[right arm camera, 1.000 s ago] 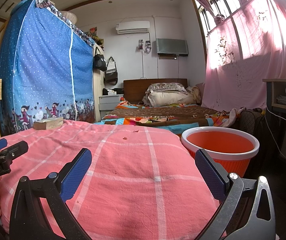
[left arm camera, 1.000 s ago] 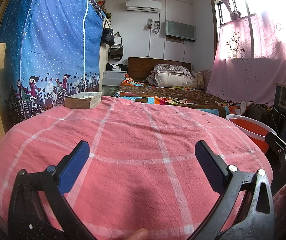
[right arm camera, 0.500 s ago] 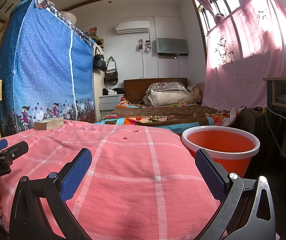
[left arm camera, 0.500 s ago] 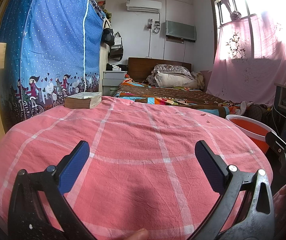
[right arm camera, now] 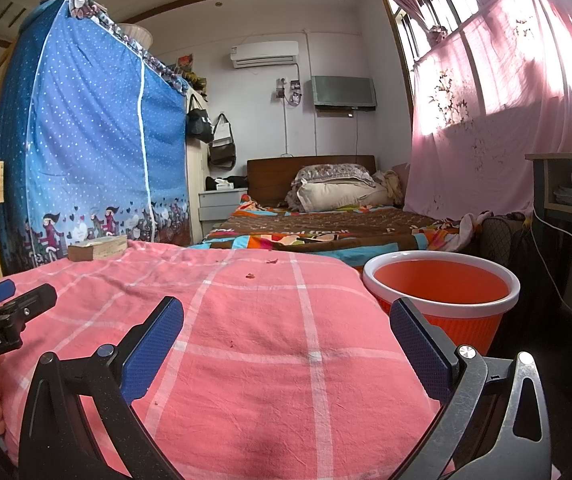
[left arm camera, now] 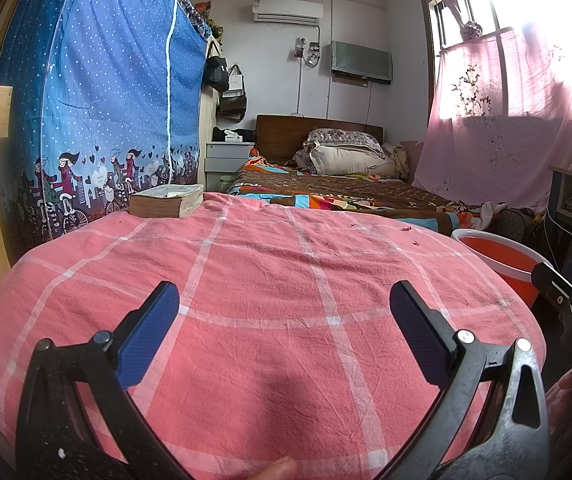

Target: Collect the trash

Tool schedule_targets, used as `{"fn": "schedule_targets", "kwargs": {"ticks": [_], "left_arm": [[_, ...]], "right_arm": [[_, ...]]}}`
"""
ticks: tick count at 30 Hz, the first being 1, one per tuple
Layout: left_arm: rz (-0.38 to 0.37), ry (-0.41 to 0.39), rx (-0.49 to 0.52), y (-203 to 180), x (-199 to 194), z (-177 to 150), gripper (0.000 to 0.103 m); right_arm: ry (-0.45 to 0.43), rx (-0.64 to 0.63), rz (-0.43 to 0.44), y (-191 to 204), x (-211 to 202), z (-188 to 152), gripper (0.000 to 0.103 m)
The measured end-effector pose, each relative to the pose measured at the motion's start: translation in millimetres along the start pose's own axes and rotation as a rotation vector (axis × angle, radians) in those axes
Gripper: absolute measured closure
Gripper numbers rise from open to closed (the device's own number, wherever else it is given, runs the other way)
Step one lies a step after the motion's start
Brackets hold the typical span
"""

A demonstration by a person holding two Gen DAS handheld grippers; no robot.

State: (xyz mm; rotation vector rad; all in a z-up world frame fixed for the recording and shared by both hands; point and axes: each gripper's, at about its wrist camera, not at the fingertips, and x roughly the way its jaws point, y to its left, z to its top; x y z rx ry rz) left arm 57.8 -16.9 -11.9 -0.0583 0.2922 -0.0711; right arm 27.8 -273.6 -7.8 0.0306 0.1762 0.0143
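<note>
- Trash: small dark red scraps [right arm camera: 250,276] lie scattered on the pink checked cloth [right arm camera: 269,340] that covers the counter, most of them toward its far side; another scrap [right arm camera: 272,261] sits near the far edge, and a few scraps [left arm camera: 406,229] show far right in my left view.
- The orange bin [right arm camera: 442,300] with a white rim stands just beside the right edge of the counter, lower than the cloth top; what I can see of its inside looks bare.
- My left gripper [left arm camera: 283,320] hovers over the near part of the cloth, its blue-padded fingers [left arm camera: 149,334] spread wide with nothing between them.
- My right gripper [right arm camera: 286,324] hangs over the near right part of the cloth, close to the bin; its fingers [right arm camera: 420,350] are also spread wide and hold nothing.
- A thick book [left arm camera: 167,200] lies flat at the far left corner of the counter, well apart from the scraps.
- Beyond the counter stand a blue dotted wardrobe cover [left arm camera: 97,92] on the left and a bed [right arm camera: 326,224] with pillows at the far wall.
</note>
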Motion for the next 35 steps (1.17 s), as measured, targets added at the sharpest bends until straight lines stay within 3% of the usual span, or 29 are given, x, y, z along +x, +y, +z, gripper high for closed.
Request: {"fn": "schedule_targets", "kwargs": {"ticks": [19, 27, 35], "left_arm": [[0.002, -0.006, 0.006, -1.8, -2.5, -3.3, 0.000], [0.001, -0.001, -0.043, 5.5, -1.9, -1.0, 0.000], [0.011, -0.011, -0.016, 1.9, -2.1, -2.3, 0.000]], "right_arm": [[0.001, 0.001, -0.001, 0.3, 0.6, 1.4, 0.000], [0.004, 0.001, 0.003, 1.0, 0.6, 1.2, 0.000], [0.013, -0.009, 0.006, 6.5, -0.8, -0.5, 0.000]]}}
